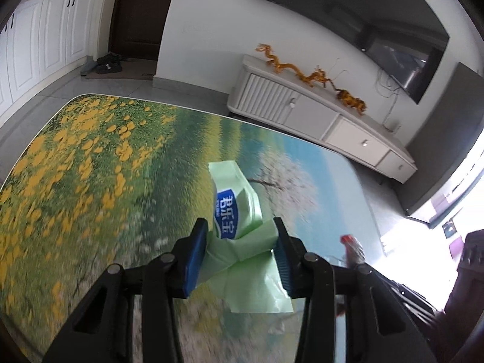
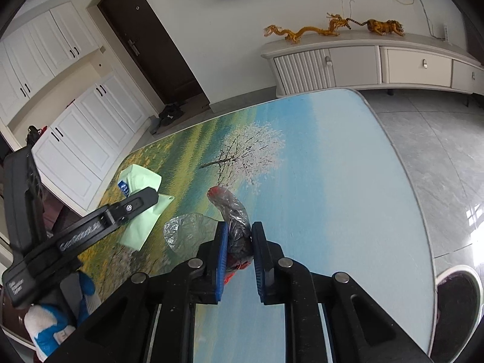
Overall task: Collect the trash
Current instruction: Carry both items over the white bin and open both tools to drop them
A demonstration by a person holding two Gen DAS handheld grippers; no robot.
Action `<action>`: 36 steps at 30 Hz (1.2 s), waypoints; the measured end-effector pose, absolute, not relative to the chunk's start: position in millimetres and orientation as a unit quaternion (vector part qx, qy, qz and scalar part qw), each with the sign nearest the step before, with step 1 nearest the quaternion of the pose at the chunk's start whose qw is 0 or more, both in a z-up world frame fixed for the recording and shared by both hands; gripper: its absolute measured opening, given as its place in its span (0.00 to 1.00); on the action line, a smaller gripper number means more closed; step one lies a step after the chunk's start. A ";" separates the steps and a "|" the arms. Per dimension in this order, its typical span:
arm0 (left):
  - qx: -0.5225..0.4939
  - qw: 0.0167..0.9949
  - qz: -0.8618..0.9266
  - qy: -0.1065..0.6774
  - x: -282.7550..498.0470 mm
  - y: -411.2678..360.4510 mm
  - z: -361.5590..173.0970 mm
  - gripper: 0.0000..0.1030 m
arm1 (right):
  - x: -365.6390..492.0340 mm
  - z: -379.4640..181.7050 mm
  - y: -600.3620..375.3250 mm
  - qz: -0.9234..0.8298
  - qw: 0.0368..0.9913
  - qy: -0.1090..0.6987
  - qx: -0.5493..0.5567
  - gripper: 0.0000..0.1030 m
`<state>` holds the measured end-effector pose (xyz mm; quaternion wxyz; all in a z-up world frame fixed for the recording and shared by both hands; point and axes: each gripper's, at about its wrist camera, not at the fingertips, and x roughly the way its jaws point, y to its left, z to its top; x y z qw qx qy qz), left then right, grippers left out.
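Note:
My left gripper (image 1: 240, 230) is shut on a crumpled light green wrapper (image 1: 239, 205) with a blue label, held just above the table; it also shows in the right wrist view (image 2: 142, 181) with the left gripper (image 2: 151, 195) on it. My right gripper (image 2: 237, 230) is shut on a crumpled clear plastic wrapper with red and dark parts (image 2: 233, 211). A clear plastic scrap (image 2: 187, 230) lies on the table just left of it. The red wrapper shows blurred at the right of the left wrist view (image 1: 351, 246).
The table (image 2: 348, 181) has a landscape-print cover with rounded corners. A white low cabinet (image 2: 378, 63) with golden dragon figures stands by the wall. A dark round bin (image 2: 456, 308) sits at the table's right edge. A dark door and white cupboards are at the back left.

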<state>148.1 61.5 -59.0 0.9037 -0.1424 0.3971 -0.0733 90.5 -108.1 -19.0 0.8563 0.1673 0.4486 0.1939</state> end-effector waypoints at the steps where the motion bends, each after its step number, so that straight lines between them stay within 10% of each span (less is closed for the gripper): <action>1: -0.144 0.904 -0.076 0.395 142.4 60.8 -56.2 0.39 | 84.3 -15.6 -109.0 0.192 0.858 0.446 0.166 0.15; 36: -0.160 0.909 -0.240 0.300 2.0 -6.4 67.4 0.37 | -54.2 84.0 -237.4 0.081 0.923 0.311 0.210 0.15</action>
